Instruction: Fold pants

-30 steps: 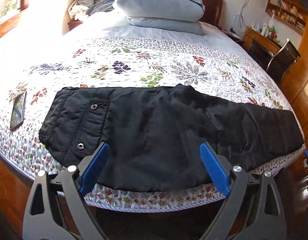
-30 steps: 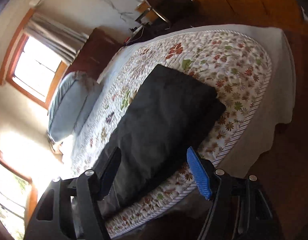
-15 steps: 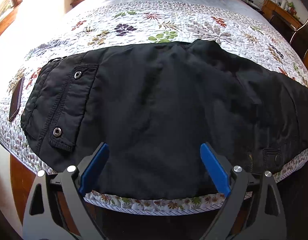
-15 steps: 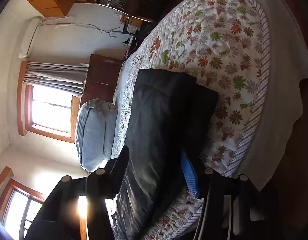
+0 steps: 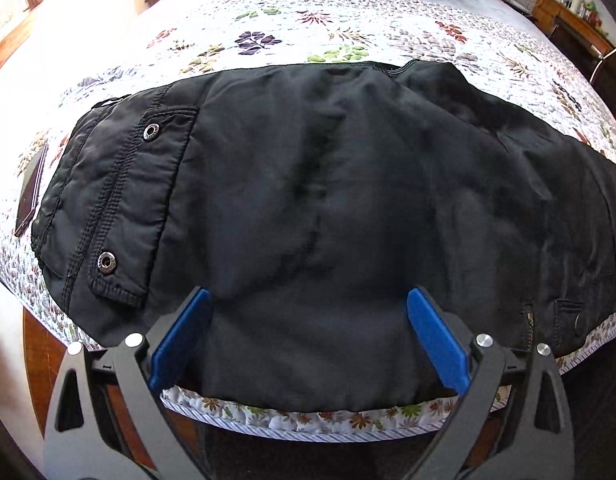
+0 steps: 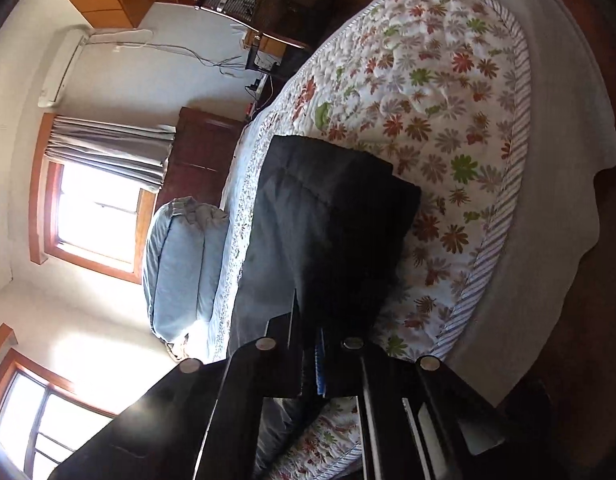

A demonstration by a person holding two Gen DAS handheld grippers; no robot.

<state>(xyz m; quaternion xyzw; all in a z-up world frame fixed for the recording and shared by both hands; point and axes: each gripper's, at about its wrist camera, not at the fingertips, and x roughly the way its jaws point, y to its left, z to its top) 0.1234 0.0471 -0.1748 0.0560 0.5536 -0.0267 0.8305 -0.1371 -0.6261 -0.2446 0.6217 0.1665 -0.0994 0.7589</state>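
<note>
Left gripper (image 5: 308, 340): I read the jaws as spread wide and opening further; blue pads straddle the near hem of the black pants (image 5: 328, 200), not pressing the cloth. A second ago it stood higher; now the garment fills its view.
Right gripper (image 6: 314, 360): jaws pressed together, pinching the near edge of the pants (image 6: 328, 232). A second ago they were apart with the cloth between them.
Pants, look: black, matte, lightly padded cloth with soft creases; flat, lengthwise along the near bed edge. Stitched pocket flap at left with two metal snaps (image 5: 106, 261).
Pants, leg end: squared, double-layered in the right wrist view.
Quilt (image 5: 348, 40): white, stippled quilting, leaf and flower print, striped border.
Phone (image 5: 29, 192): dark slab just left of the pants.
Far: grey-blue pillows (image 6: 179, 268), wooden headboard (image 6: 199, 152), curtained window (image 6: 95, 216).
</note>
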